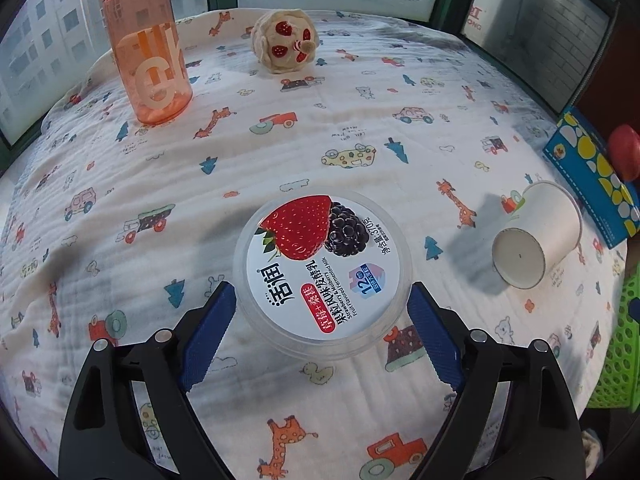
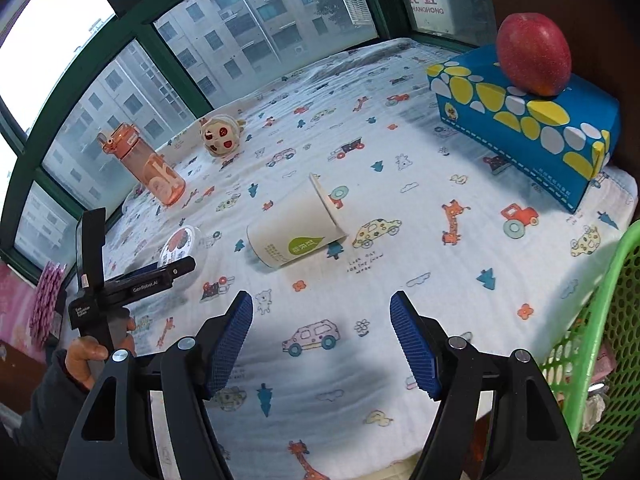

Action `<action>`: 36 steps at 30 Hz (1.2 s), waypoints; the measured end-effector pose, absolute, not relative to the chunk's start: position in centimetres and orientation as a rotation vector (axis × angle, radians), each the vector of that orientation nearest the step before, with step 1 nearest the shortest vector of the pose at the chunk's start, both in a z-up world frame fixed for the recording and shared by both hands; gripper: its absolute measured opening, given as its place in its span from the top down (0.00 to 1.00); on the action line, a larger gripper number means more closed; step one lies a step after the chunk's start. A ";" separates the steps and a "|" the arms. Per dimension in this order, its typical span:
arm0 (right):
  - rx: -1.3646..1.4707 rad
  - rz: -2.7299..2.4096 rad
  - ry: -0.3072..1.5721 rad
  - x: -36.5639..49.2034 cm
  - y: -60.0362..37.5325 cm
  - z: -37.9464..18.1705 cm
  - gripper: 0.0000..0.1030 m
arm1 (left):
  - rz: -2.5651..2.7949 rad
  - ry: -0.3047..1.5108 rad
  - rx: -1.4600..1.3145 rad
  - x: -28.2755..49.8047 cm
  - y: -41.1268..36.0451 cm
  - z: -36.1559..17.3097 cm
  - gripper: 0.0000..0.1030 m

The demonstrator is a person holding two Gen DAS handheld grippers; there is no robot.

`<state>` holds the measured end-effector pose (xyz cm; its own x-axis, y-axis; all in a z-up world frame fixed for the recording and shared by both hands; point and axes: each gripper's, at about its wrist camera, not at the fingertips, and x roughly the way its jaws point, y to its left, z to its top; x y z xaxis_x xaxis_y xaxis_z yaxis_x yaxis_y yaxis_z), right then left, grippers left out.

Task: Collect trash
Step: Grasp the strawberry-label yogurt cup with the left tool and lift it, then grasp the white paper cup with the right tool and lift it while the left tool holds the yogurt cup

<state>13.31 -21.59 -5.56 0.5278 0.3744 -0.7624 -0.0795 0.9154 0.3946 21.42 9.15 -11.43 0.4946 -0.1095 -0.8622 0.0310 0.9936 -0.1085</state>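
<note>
Yogurt tub (image 1: 322, 270) sits on the printed cloth (image 1: 280, 152), between the spread blue fingers of the left gripper (image 1: 322, 304), which are not squeezing it. Paper cup (image 2: 294, 230) lies on its side ahead of the right gripper (image 2: 322, 312), whose fingers are apart and hold nothing.

Right gripper (image 2: 321, 338) hangs open over the cartoon-print cloth (image 2: 400, 280), paper cup (image 2: 294, 226) tipped on its side just ahead, apple (image 2: 534, 54) sitting on the blue tissue box (image 2: 520, 128) (green basket (image 2: 592, 320) at the right edge).
</note>
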 end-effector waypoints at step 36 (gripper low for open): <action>0.792 0.237 1.083 23.9 -19.3 -12.1 0.39 | -0.139 1.010 -0.126 17.7 11.2 -9.3 0.17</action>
<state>23.88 -19.30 -12.06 0.4750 0.5365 -0.6975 0.1961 0.7081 0.6783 17.66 11.24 -9.34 0.5240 -0.1742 -0.8337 0.0580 0.9839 -0.1691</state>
